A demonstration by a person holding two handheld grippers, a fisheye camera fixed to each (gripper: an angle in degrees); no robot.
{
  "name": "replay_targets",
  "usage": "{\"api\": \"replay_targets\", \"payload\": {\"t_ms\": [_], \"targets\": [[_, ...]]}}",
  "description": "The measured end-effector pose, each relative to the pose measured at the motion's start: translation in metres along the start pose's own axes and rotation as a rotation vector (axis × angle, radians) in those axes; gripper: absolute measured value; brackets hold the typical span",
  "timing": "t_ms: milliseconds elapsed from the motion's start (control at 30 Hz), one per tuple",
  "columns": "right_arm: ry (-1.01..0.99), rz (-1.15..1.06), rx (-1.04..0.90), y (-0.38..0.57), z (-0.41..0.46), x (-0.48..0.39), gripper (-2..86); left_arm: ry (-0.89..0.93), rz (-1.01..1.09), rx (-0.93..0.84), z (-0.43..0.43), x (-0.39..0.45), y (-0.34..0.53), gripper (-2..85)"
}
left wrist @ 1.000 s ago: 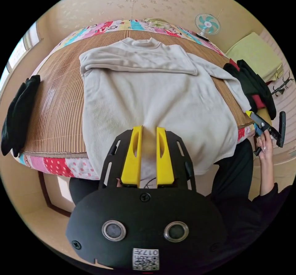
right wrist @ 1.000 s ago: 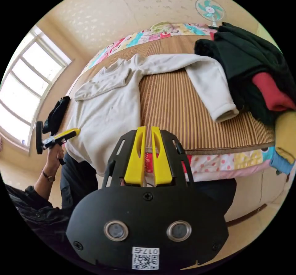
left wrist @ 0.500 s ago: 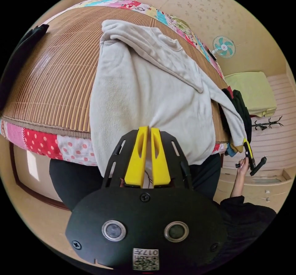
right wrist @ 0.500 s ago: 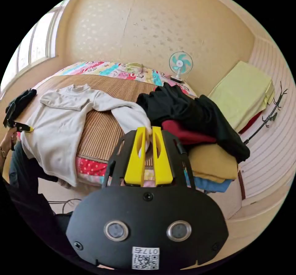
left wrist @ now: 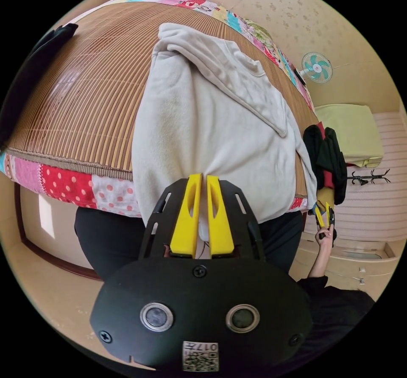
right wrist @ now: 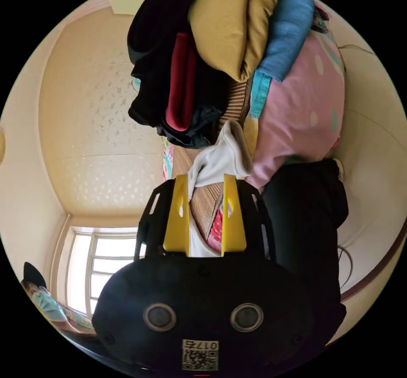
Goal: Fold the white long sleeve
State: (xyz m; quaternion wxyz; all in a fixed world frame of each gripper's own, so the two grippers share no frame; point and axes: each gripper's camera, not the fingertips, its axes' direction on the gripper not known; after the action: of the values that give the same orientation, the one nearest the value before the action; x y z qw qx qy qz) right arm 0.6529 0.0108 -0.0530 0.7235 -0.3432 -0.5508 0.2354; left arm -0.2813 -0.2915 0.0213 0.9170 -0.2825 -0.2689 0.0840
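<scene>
The white long sleeve shirt [left wrist: 212,115] lies flat on a bamboo mat [left wrist: 85,98] on the bed, one sleeve folded across its chest. Its hem hangs over the near edge. My left gripper [left wrist: 202,178] is shut on that hem, and the cloth bunches at the jaw tips. The other sleeve runs off to the right edge of the bed, where a hand holds my right gripper [left wrist: 324,217]. In the right gripper view, which is rolled over, my right gripper [right wrist: 205,178] stands open. The sleeve's cuff [right wrist: 227,153] sits at its jaw tips and white cloth runs between the jaws.
A pile of black, red, mustard and blue clothes [right wrist: 203,55] sits right beside the cuff. A black garment [left wrist: 25,81] lies at the mat's far left. A fan [left wrist: 317,66] and folded yellow-green bedding [left wrist: 352,132] stand beyond the bed. The person's dark trousers [left wrist: 106,233] are against the bed's edge.
My left gripper's jaws have closed on the hem. My right gripper has gone to the sleeve cuff by the clothes pile, rolled over and opened its jaws.
</scene>
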Motion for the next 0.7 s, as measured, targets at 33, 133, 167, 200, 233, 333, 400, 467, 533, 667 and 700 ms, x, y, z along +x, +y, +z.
{"api": "replay_targets", "payload": {"t_ms": [33,133,167,200,233,333,400,467,533,667,700], "targets": [[0.014,-0.006,0.015,-0.003,0.001,-0.003,12.5,0.006,0.000,0.001,-0.001,-0.001,0.001,1.9],[0.249,-0.038,0.077,-0.028,0.016,-0.016,13.0,0.018,-0.001,0.019,-0.003,-0.003,0.005,2.0],[0.308,-0.040,0.076,-0.039,0.026,-0.016,12.9,0.026,-0.004,0.027,-0.003,-0.004,0.008,2.0],[0.359,-0.034,0.061,-0.050,0.038,-0.016,11.1,0.031,-0.005,0.031,-0.003,-0.005,0.008,2.0],[0.395,-0.021,0.055,-0.054,0.043,-0.016,10.2,0.042,-0.008,0.036,-0.004,-0.006,0.010,2.0],[0.513,-0.077,0.066,-0.059,0.057,-0.043,2.3,0.057,-0.007,0.047,-0.004,-0.007,0.014,1.9],[0.354,-0.210,0.112,-0.031,0.057,-0.093,1.3,0.058,0.006,0.048,-0.004,-0.006,0.015,1.8],[0.287,-0.426,0.211,0.004,0.057,-0.152,1.1,0.063,0.010,0.050,-0.003,-0.005,0.018,1.9],[0.350,-0.625,0.303,0.035,0.069,-0.211,1.3,0.063,0.004,0.034,-0.003,-0.003,0.017,2.2],[0.358,-0.639,0.171,0.030,0.121,-0.249,5.9,0.027,-0.022,0.011,-0.010,0.013,0.012,4.1],[0.337,-0.554,0.082,0.018,0.132,-0.233,10.5,0.002,-0.015,0.016,-0.011,0.018,0.013,4.5]]}}
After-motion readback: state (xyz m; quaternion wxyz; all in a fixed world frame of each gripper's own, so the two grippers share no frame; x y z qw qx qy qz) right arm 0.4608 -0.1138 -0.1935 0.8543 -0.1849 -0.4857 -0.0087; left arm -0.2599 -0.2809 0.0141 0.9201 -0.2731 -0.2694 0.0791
